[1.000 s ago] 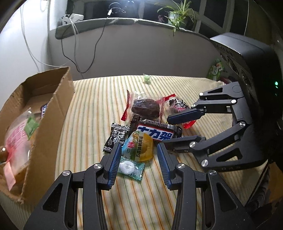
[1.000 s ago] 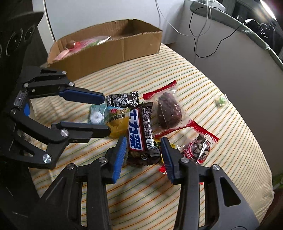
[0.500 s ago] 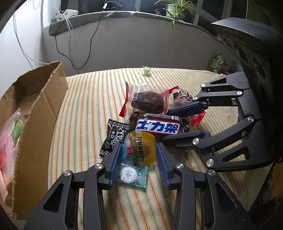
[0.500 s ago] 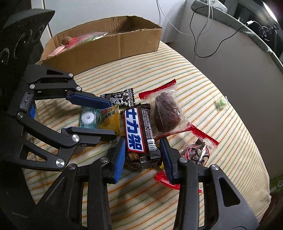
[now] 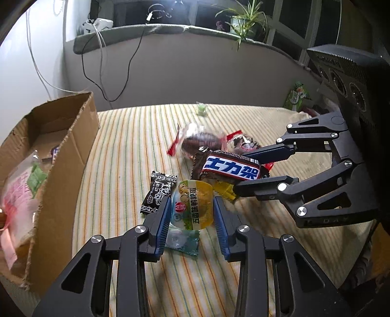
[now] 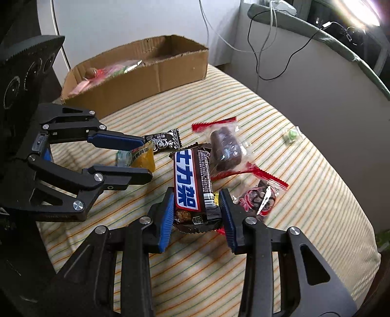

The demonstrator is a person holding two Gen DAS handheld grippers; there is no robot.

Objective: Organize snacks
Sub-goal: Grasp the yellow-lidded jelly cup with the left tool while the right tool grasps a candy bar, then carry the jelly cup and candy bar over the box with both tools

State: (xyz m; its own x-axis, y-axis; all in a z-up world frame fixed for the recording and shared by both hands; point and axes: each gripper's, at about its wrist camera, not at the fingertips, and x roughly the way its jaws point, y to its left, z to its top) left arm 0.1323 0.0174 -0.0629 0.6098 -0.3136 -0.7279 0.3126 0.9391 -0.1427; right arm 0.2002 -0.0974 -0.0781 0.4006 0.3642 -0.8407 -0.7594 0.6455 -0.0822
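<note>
The chocolate bar (image 6: 192, 185) was clamped near its bottom end by the right gripper (image 6: 197, 209) — long axis running away up the frame. The yellow packet (image 5: 193, 207) sat between the closing left gripper (image 5: 191, 214) jaws, contact unclear. The box (image 6: 156, 73) lay upper left — striped cloth (image 6: 304, 207) open between.

Striped cloth (image 5: 126, 146) spread under everything. Behind it, grey padded ledge (image 5: 170, 31) with black cable (image 5: 131, 53) and white cables (image 5: 43, 80) hanging down. Potted plant (image 5: 246, 19) up on the sill; white wall (image 6: 121, 19) beyond.
</note>
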